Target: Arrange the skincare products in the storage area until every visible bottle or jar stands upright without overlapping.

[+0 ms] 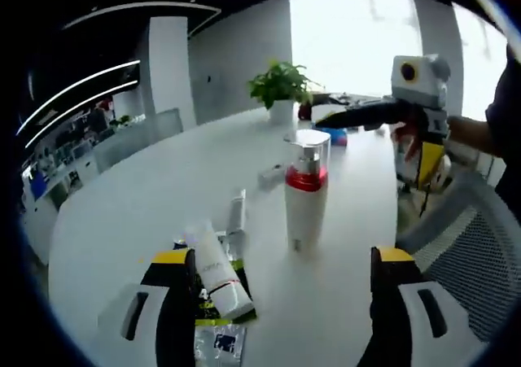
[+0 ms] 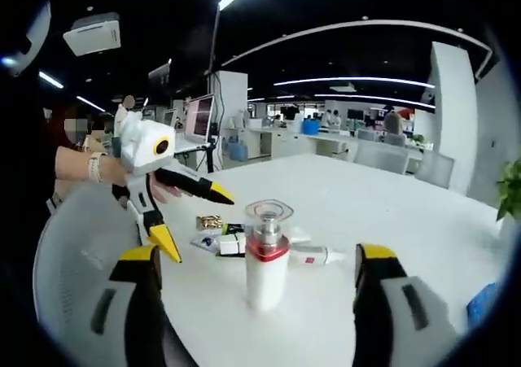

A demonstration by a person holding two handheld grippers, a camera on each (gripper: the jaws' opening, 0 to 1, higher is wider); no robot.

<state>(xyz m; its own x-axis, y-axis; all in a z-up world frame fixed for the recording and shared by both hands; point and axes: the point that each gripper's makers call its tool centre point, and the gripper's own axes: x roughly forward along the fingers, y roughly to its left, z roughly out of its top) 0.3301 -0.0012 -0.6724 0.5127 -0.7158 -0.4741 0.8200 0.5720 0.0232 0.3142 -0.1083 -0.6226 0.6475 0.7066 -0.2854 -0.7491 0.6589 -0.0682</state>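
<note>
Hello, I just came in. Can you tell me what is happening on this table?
A person holds a hand-held gripper in each hand over a white table. Both are open and hold nothing: the left hand-held gripper and the right hand-held gripper. A white pump bottle with a red band stands upright between them. A white tube lies flat among small sachets, so the arranging is not finished.

Pump bottle (image 1: 306, 190) upright on desk (image 1: 146, 196), mid-surface. In left gripper view, tube (image 1: 218, 271) lies flat to its left, atop sachets (image 1: 218, 344) near desk edge. Potted plant (image 1: 280, 89) behind, far side. Mesh chair (image 1: 472, 261) to the right, off desk.
</note>
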